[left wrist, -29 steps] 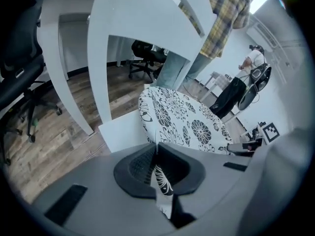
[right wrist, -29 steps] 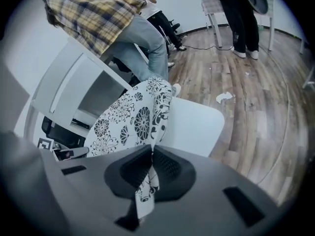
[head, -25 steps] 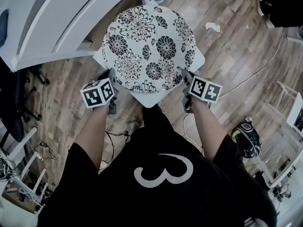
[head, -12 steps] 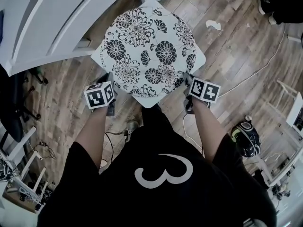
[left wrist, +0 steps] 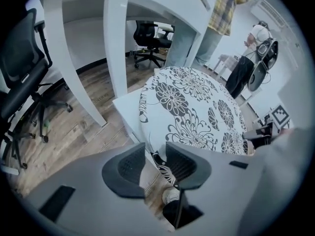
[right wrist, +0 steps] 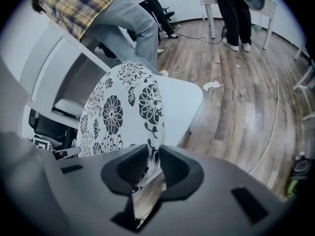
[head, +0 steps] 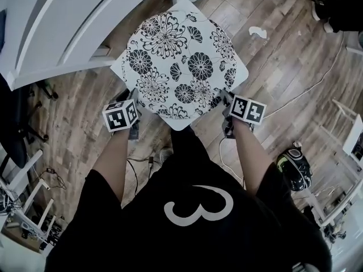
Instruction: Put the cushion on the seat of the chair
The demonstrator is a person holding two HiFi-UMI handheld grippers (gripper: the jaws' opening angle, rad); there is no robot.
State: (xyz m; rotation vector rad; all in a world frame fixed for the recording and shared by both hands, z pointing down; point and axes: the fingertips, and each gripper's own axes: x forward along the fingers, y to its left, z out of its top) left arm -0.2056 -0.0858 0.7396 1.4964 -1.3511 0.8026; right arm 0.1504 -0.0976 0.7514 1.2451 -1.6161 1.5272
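Observation:
The round white cushion (head: 178, 64) with black flowers lies flat on the white square chair seat (head: 239, 72). My left gripper (head: 135, 97) is at the cushion's near left edge and my right gripper (head: 226, 99) at its near right edge. In the left gripper view the jaws (left wrist: 155, 154) have just been opening: the cushion's rim (left wrist: 192, 102) still sits between them, with a gap beside the left pad. In the right gripper view the jaws (right wrist: 153, 156) have also just been opening, and the cushion's edge (right wrist: 118, 112) hangs loosely between them over the seat (right wrist: 179, 104).
A white desk (head: 57, 21) stands close behind the chair on the left. A black office chair (left wrist: 19, 77) is further left. A helmet (head: 295, 166) and cables lie on the wooden floor at right. People stand behind, one in jeans (right wrist: 133, 23).
Both grippers have come down a little with the cushion, which has settled onto the seat. Their jaws have parted slightly around its edge.

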